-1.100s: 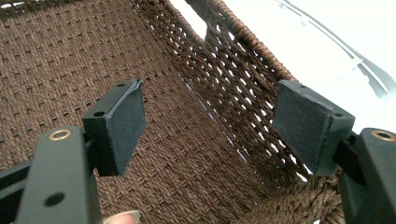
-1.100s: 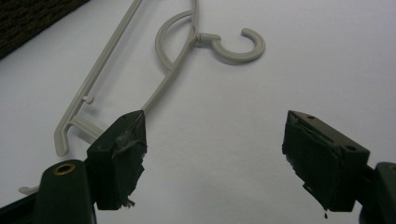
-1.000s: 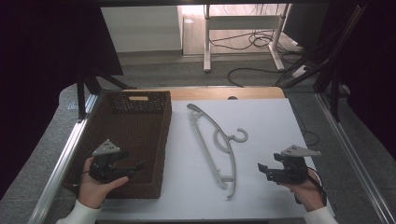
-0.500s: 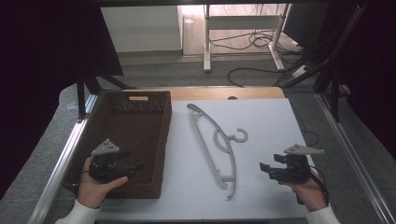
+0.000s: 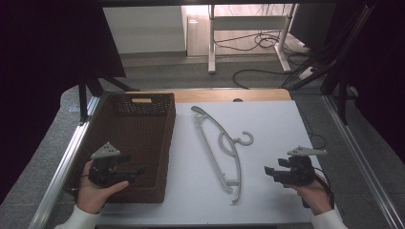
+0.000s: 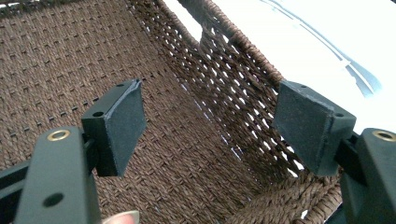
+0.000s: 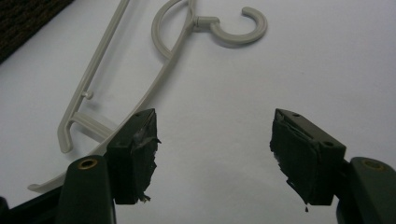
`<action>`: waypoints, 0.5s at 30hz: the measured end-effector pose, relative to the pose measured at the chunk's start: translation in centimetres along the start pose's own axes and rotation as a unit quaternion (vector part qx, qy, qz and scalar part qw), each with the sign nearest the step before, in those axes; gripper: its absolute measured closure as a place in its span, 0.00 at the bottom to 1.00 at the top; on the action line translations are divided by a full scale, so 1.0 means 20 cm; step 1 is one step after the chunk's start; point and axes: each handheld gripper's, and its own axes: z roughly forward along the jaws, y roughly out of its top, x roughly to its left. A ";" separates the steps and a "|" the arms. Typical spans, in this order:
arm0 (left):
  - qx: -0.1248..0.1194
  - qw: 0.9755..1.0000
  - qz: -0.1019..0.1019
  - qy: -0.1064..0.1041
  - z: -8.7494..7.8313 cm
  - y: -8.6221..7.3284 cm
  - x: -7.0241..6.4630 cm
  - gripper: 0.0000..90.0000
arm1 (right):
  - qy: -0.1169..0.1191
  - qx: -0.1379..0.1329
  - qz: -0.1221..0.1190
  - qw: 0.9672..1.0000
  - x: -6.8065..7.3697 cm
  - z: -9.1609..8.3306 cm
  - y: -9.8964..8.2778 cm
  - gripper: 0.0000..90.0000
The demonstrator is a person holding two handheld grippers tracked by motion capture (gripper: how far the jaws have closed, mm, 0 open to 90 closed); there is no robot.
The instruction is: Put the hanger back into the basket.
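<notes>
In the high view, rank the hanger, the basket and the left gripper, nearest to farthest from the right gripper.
1. Hanger, just left of the right gripper, mid-table.
2. Basket, farther left.
3. Left gripper, over the basket's near end.

A white-topped table point(image 5: 267, 138) carries a woven basket and a plastic hanger.

The dark brown wicker basket point(image 5: 138, 143) sits on the table's left side, its long side running away from the person. Just to its right, apart from it, a pale grey hanger point(image 5: 222, 150) lies flat on the white surface, hook point(image 7: 238, 25) pointing right. A strip of bare wood point(image 5: 229, 94) edges the far side.
</notes>
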 end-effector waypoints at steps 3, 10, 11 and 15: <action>0.000 1.000 0.000 0.000 0.00 0.00 0.00 0.28 | -0.005 0.005 -0.002 1.000 0.00 0.02 0.02 0.37; 0.005 1.000 0.002 -0.002 0.00 0.00 0.00 0.27 | -0.005 0.016 -0.021 1.000 0.03 0.07 0.09 0.41; 0.003 1.000 0.002 -0.002 0.00 0.00 0.00 0.27 | -0.004 0.017 -0.023 1.000 0.03 0.08 0.10 0.41; 0.000 1.000 0.003 0.001 -0.02 0.00 -0.01 0.28 | 0.004 0.030 -0.032 0.999 0.05 0.15 0.18 0.42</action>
